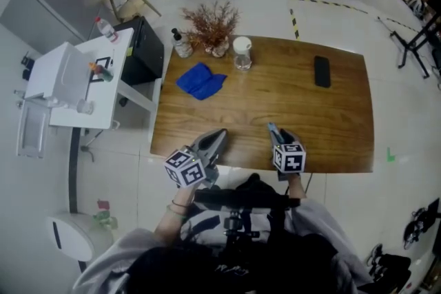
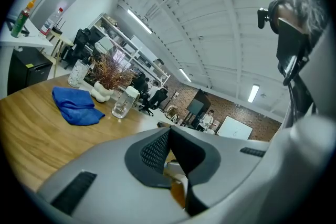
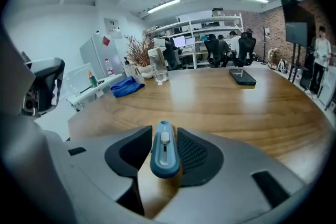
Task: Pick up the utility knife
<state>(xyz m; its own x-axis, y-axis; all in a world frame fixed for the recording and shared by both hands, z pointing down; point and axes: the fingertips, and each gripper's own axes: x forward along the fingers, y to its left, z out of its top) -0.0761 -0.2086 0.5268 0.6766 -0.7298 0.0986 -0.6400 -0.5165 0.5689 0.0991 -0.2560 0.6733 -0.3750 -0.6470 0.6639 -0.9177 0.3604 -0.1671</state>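
A blue utility knife (image 3: 164, 150) with a pale slider stands on edge between the pads of my right gripper (image 3: 164, 132), which is shut on it. In the head view that gripper (image 1: 274, 130) hovers over the near edge of the wooden table (image 1: 303, 127), and the knife (image 1: 273, 127) pokes out past the fingertips. My left gripper (image 1: 219, 135) sits beside it at the near left edge of the table. In its own view the left gripper (image 2: 169, 132) has its jaws closed together with nothing held.
On the far half of the table lie a blue cloth (image 1: 200, 80), a glass jar with a white lid (image 1: 242, 54), a vase of dried twigs (image 1: 212, 27), a small bottle (image 1: 182, 45) and a black phone (image 1: 322, 71). A white side table (image 1: 76, 86) stands to the left.
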